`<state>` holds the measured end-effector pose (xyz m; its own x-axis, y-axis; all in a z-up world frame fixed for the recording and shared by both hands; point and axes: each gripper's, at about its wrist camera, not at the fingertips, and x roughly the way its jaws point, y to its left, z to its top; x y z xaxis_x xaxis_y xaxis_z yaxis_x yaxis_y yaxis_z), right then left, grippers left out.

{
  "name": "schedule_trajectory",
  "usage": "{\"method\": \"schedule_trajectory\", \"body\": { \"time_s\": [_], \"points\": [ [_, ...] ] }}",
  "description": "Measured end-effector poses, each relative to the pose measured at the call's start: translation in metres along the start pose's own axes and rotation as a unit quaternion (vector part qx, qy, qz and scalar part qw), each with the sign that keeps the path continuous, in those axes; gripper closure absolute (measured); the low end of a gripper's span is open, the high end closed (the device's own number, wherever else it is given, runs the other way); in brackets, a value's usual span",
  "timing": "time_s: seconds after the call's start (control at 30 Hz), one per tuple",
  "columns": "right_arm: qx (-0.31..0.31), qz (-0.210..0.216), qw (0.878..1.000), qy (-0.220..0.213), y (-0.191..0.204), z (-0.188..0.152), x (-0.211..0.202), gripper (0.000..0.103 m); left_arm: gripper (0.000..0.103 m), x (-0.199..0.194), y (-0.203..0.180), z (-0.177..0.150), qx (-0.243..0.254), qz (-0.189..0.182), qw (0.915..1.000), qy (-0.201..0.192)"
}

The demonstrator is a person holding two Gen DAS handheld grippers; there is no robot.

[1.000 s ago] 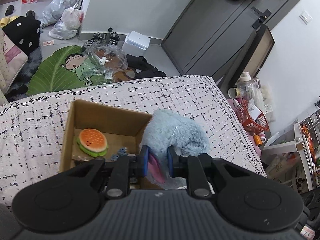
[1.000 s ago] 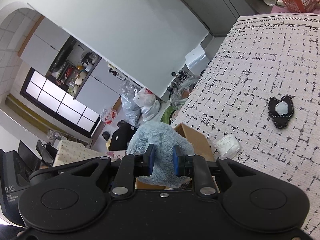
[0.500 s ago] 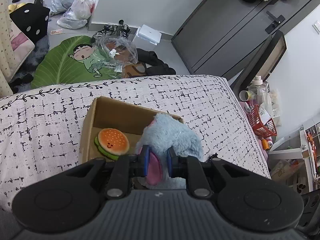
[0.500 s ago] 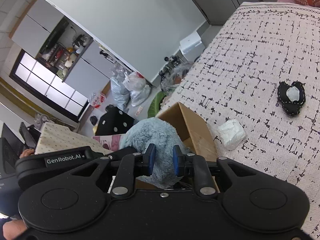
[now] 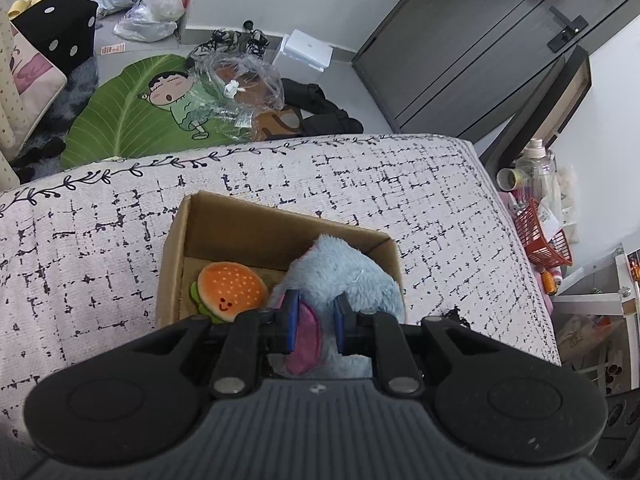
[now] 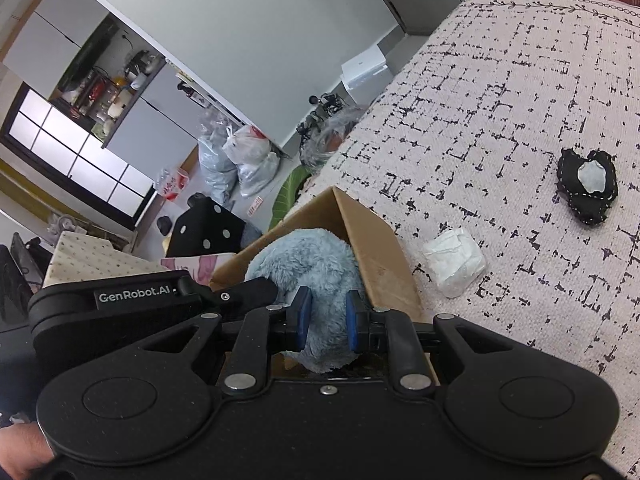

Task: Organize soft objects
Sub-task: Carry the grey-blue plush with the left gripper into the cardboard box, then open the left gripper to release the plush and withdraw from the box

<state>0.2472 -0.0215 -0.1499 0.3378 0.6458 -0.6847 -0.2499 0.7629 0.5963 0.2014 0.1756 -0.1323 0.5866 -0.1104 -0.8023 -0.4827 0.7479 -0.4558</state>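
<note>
I am looking at my left gripper (image 5: 316, 322): matte black plastic arms are fanning out from a ribbed grey body, each with a round silver screw, and two large round discs are sitting at the sides. Blue pads are lining its jaws. My right gripper (image 6: 326, 320) is showing the same black build, blue pads, silver screws and a small centre screw. White "GenRobot.AI" lettering is showing on the left unit's side. A bare-skinned hand (image 6: 22, 454) is peeking in at the lower left corner.

Green leaf-shaped cartoon rug (image 5: 132, 116) beside plastic bags (image 5: 152, 4) on floor.
</note>
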Motion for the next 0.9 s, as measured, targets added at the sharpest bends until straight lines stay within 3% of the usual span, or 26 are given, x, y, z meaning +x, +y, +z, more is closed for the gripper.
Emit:
{"method": "schedule_trajectory", "body": {
  "time_s": [0.33,0.57,0.7,0.9],
  "points": [
    [-0.010,-0.009,1.000,0.025,0.003,-0.003,0.008,0.082,0.085,0.011,-0.004,-0.003,0.015,0.039,0.9991,0.012],
    [-0.002,0.005,1.000,0.004,0.004,0.002,-0.013,0.061,0.081,-0.008,-0.012,0.000,0.029,0.060,0.9978,0.000],
    [0.000,0.005,1.000,-0.015,0.005,0.003,-0.030,0.050,0.073,-0.022,-0.022,0.000,0.044,0.069,0.9965,-0.014],
    [0.006,0.004,0.999,-0.040,0.003,0.008,-0.052,0.044,0.059,-0.043,-0.031,-0.006,0.054,0.077,0.9948,-0.039]
  ]
}}
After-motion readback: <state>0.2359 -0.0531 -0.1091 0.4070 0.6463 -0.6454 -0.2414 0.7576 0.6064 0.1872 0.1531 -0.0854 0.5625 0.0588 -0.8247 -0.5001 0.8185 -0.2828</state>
